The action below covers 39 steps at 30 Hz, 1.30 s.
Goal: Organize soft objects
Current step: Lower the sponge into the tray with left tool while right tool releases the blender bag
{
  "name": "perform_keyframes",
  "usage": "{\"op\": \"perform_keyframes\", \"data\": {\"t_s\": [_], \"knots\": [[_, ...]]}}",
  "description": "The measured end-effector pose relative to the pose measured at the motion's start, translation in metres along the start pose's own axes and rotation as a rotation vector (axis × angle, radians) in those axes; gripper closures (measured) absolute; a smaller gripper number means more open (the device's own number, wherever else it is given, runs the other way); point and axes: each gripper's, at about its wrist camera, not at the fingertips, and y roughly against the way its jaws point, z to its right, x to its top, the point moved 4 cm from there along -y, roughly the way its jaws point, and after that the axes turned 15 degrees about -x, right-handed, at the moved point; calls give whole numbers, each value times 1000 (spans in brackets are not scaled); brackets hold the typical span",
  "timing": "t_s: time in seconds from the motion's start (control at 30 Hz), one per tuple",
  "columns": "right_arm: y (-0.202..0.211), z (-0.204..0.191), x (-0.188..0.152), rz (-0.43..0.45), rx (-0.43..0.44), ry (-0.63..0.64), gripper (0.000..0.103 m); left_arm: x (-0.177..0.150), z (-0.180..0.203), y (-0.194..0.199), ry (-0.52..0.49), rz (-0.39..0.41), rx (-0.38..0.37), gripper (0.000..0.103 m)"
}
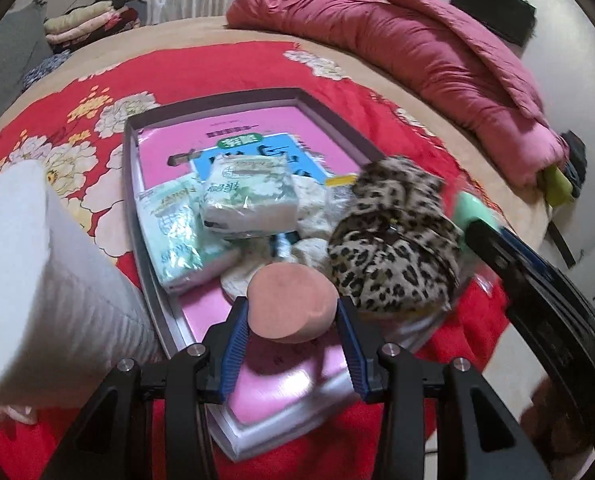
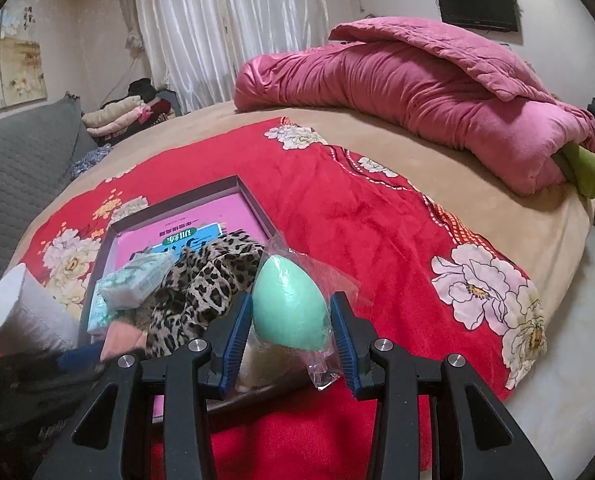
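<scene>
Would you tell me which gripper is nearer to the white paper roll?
Left. The left gripper, holding a pink sponge, is beside the white paper roll; the right gripper is farther, beyond the leopard-print cloth.

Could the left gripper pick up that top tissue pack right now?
Probably not as things stand: the left gripper is shut on a pink sponge, so its jaws are full. The tissue pack itself lies uncovered on the pile in the box, just ahead.

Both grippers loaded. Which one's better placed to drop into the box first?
Probably left: its pink sponge already hangs over the box. The right's green sponge sits near the box's edge, beside the leopard cloth.
</scene>
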Motion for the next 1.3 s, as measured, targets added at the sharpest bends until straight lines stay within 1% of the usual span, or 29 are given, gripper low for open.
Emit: {"op": "perform_keyframes", "data": {"t_s": [0.2, 0.47, 0.57, 0.73, 0.8, 0.93, 1.3], "knots": [[-8, -1, 2, -1, -1, 0, 62, -10, 9, 4, -10, -11, -19, 59], [-22, -3, 5, -28, 7, 4, 62, -15, 4, 8, 9, -14, -12, 59], [-26, -8, 6, -28, 1, 26, 61, -15, 1, 8, 19, -14, -5, 59], [-36, -17, 9, -36, 20, 34, 61, -15, -5, 9, 38, -14, 13, 59], [-41, -25, 13, -35, 41, 47, 61, -15, -7, 10, 43, -13, 18, 59], [-50, -36, 15, -37, 41, 64, 60, -15, -9, 12, 50, -12, 23, 59], [-46, -22, 5, -69, 42, 25, 56, -18, -12, 11, 61, -21, 11, 59]]}}
